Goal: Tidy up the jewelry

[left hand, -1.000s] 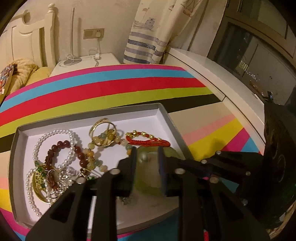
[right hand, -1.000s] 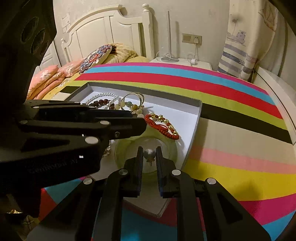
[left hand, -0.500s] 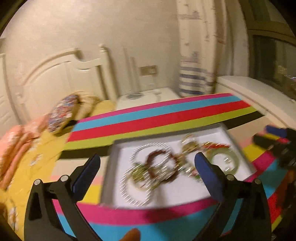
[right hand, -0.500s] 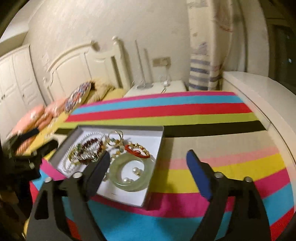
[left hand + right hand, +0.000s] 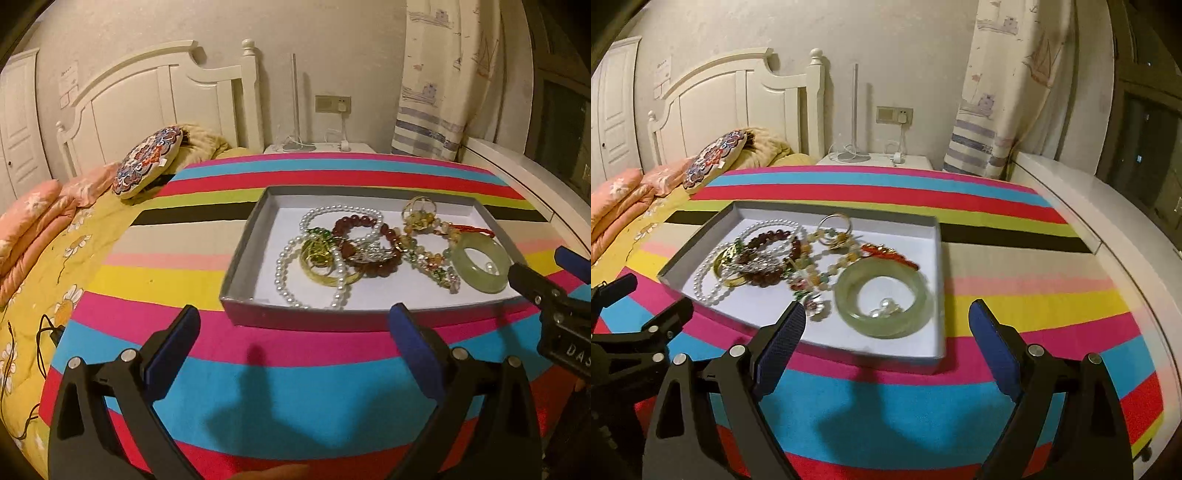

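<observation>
- On the bed, over a striped blanket [image 5: 258, 354], sits a shallow tray [image 5: 236, 273] with all the jewelry piled inside.
- Left hand-held gripper [image 5: 295, 332] hovers short of the tray's near wall, jaws spread wide apart, nothing between them.
- Right hand-held gripper [image 5: 886, 332] is the same deal: jaws wide apart, empty, hanging just in front of the tray's near edge.
- Jade bangle [image 5: 884, 297] lies flat at the tray's right end, with a couple of loose pearls [image 5: 886, 307] sitting inside its ring.
- Pearl strand [image 5: 295, 266], dark red bead bracelet [image 5: 369, 245] and a gold piece [image 5: 321, 264] are tangled together toward the left end; a red cord bracelet [image 5: 890, 256] sits just behind the bangle.
- Key bit: the bangle is straight ahead of the right one and slightly below, so I'd say that hand is closer. From the left wrist view it's way off to the right.
- Being a flat ring, it has no real long axis, so I guess a pinch across the rim is what it needs.
</observation>
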